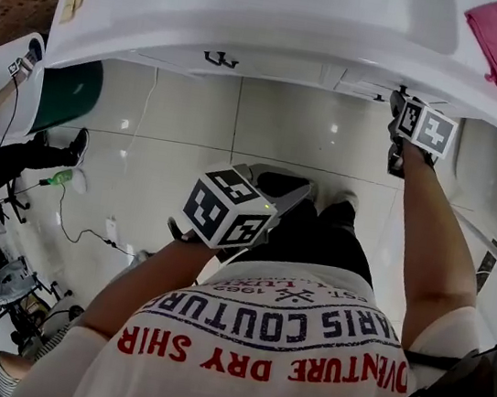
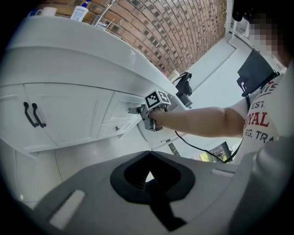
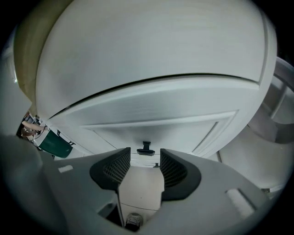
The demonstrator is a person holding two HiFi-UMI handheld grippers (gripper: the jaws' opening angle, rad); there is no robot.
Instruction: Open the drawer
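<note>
My right claw (image 3: pixel 143 161) is spread wide in front of the drawer (image 3: pixel 156 121) under the counter, with its small black knob (image 3: pixel 146 148) just ahead of the gap between the jaws, not yet pinched. The front looks flush, so nothing is opened yet; gripping and pulling are both left. My left claw (image 2: pixel 149 158) hangs low by my waist, clenched on nothing.

Left claw (image 2: pixel 149 178) is held low before the torso, left forearm (image 1: pixel 148 284) bent at the elbow. Its jaws are seen pressed together, with nothing gripped. Right claw (image 3: pixel 144 166) is carried forward and up on the outstretched right arm (image 1: pixel 432 239). Its jaws are seen parted, with nothing gripped.
</note>
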